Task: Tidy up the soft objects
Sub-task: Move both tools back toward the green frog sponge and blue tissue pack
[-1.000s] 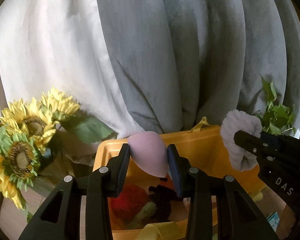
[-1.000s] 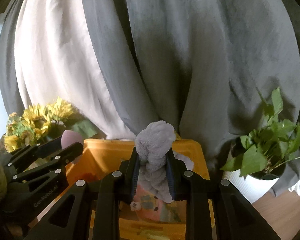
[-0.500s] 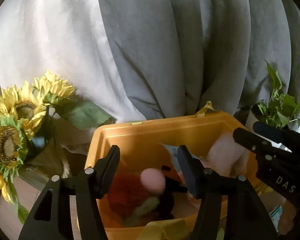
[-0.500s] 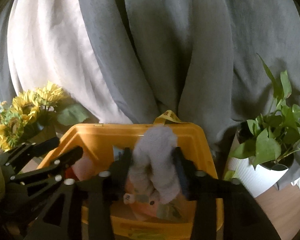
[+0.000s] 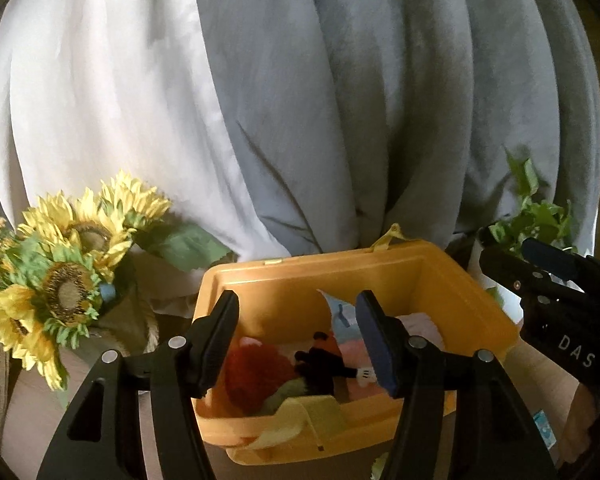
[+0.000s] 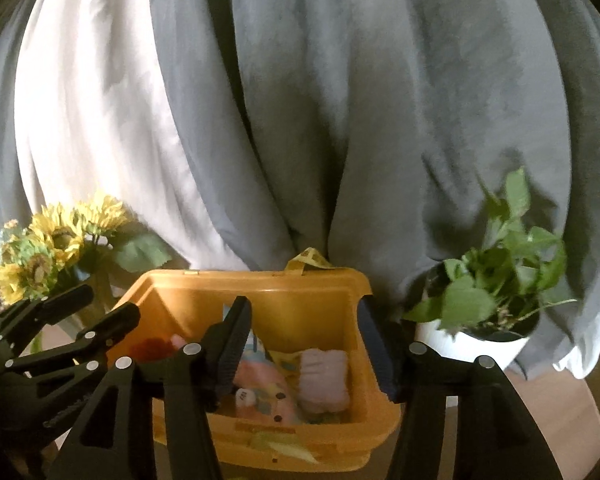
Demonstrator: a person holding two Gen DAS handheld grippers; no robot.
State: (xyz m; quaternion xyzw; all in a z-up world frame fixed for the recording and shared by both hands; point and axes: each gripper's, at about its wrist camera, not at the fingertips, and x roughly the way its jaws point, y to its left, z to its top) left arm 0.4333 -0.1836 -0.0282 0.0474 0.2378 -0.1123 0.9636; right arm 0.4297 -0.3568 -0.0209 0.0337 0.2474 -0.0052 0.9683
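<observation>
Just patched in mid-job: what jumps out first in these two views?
The yellow bin sits dead centre, already holding soft toys: a red plush on its left side and a folded lilac cloth on its right. Both the left hand-held gripper and the right hand-held gripper hang over it with nothing between their jaws. Sunflowers flank it on the left, a potted plant on the right.

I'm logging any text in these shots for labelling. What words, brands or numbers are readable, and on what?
"DAS": white letters on the right claw's black body, left wrist view.
Yellow strap behind the bin: markings too blurred to read.
Printed packet in the bin: too blurred to read.
Blue mark at lower right: unreadable.
</observation>
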